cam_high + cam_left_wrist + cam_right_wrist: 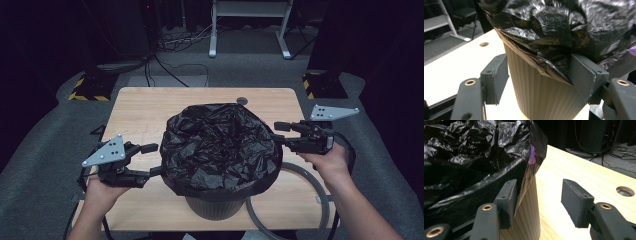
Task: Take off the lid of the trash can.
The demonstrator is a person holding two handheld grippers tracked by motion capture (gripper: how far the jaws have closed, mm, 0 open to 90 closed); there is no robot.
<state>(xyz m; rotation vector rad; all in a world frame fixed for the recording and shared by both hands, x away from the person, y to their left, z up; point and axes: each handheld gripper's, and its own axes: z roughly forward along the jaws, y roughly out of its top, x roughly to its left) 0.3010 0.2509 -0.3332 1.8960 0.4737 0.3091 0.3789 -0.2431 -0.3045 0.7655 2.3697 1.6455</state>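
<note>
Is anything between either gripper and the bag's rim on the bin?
Nothing visible. The left gripper and right gripper both sit open right at the bag overhanging the bin, on opposite sides.

Bin's (216, 207) inside hidden under black bag (220, 147); grey ring (310, 175) partly behind it.

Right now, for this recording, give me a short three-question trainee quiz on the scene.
1. True or false: the black bin bag is draped over the rim of the ribbed bin.
2. Which gripper has the bag's edge between its jaws? A) left gripper B) right gripper C) neither
3. What lies on the wooden table beside the bin, on the person's right?

Key:
1. True.
2. A; in the left gripper view the hem sits between open jaws, with no pad clearly pressing it.
3. A grey ring.
</note>
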